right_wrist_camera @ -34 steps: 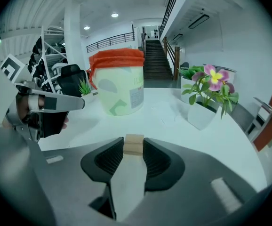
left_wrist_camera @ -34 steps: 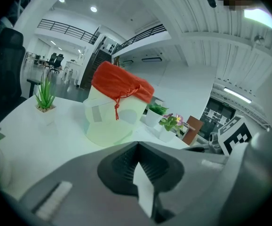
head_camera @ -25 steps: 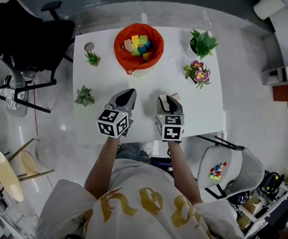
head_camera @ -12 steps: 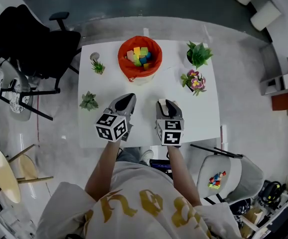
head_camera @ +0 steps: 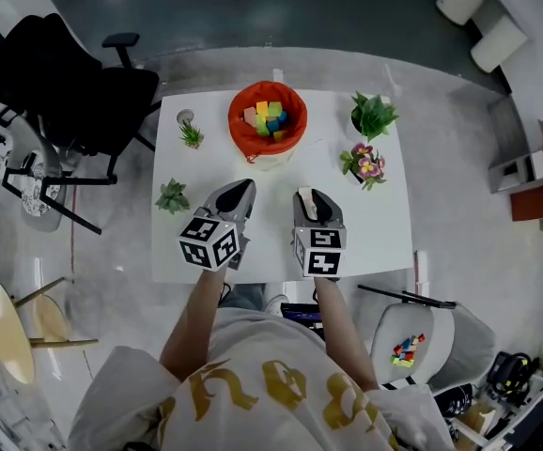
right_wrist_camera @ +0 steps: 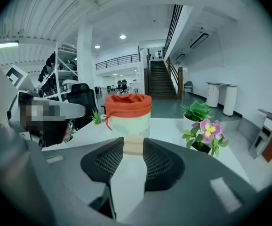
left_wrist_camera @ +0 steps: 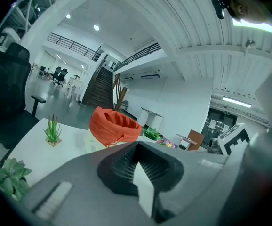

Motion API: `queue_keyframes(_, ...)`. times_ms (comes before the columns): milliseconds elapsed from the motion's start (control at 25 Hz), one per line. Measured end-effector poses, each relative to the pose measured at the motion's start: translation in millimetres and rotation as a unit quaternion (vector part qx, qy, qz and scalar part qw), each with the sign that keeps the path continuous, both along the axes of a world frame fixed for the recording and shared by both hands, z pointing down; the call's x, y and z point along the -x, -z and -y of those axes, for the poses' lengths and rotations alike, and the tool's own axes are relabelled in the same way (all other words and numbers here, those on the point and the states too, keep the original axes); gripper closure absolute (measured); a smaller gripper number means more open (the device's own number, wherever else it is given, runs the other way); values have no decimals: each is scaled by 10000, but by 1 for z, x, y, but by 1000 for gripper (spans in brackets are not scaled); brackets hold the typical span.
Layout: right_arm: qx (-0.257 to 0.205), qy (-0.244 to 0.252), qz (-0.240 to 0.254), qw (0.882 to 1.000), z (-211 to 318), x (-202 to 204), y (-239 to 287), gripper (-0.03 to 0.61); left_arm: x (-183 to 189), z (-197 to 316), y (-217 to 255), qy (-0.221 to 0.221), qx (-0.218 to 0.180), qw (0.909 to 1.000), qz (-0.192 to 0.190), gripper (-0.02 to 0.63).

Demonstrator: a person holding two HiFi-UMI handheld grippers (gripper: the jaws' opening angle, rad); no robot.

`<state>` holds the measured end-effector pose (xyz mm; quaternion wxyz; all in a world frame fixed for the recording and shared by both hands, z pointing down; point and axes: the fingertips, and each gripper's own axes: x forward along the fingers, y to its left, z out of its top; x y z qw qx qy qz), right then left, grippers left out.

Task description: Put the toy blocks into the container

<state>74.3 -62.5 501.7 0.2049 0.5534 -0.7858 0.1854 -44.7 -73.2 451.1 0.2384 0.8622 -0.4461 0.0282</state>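
Both pairs of tongs are held side by side above the near half of the white desk [head_camera: 370,228], pointed towards the far side. The left tongs [head_camera: 243,188] are seen pressed together at the tips, with nothing carried between them. The right tongs [head_camera: 311,196] are parted about halfway and clamped on a pale wooden block [right_wrist_camera: 132,145], which is gripped squarely between the ribbed pads.

Straight ahead, at the far middle of the desk, the container [head_camera: 238,126] is found: a pale tub with an orange lining folded over its rim. A heap of coloured blocks [head_camera: 270,118] is already piled inside it.

Two small green plants [head_camera: 191,135] are set along the left edge. A leafy pot [head_camera: 373,116] and a pink-flowered plant [head_camera: 365,163] are placed on the right. More small bright pieces [head_camera: 405,349] are spotted on a grey chair seat off to the right, well apart from the desk.
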Motion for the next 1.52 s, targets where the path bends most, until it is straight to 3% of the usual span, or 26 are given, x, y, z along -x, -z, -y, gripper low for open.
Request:
queue_keyframes(800, -288, 65, 310, 9991, 22, 6, 36, 419, 14, 17, 28, 225, -282, 9993, -69, 614)
queue_keyframes(1000, -221, 264, 874, 9956, 32, 17, 43, 419, 20, 29, 27, 332, -214, 9992, -86, 614)
queue_keyframes(1520, -450, 295, 633, 9965, 71, 26, 55, 417, 29, 59, 26, 365, -181, 9989, -212, 614)
